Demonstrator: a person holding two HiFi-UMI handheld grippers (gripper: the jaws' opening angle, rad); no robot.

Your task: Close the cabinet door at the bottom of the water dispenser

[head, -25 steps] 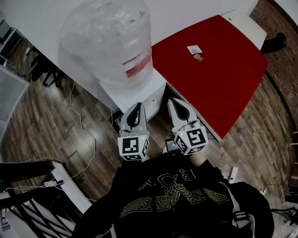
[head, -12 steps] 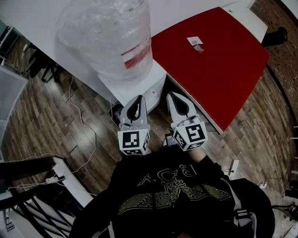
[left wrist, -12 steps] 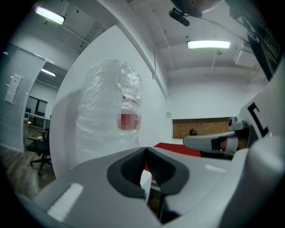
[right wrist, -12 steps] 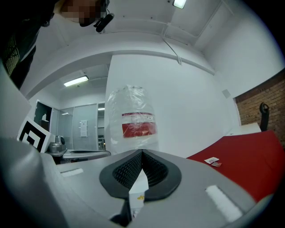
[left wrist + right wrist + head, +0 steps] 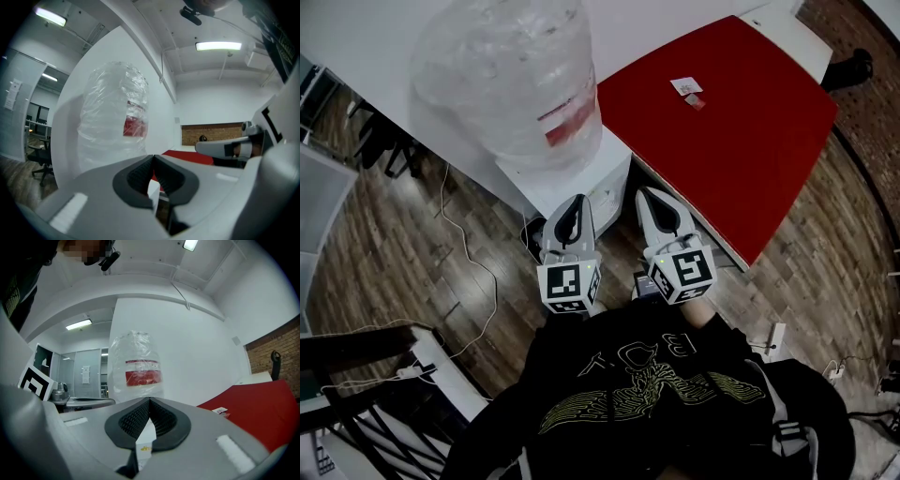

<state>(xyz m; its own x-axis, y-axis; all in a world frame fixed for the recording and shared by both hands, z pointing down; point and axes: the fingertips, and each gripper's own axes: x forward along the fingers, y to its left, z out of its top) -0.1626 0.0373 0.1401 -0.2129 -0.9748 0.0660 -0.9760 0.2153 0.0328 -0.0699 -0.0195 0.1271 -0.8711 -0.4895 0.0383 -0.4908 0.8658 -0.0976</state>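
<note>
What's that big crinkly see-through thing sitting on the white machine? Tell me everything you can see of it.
It is a large water bottle, clear plastic wrapped in wrinkled transparent film, with a red and white label on its side. It stands on top of the white dispenser, close to a white wall.

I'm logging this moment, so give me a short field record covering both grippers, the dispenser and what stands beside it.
left gripper: shut, empty, held in front of the person's chest
right gripper: shut, empty, beside the left one
water dispenser: white, just ahead of both grippers
bottle: plastic-wrapped, on top of the dispenser
cabinet door: not in view
red table: right of the dispenser
</note>
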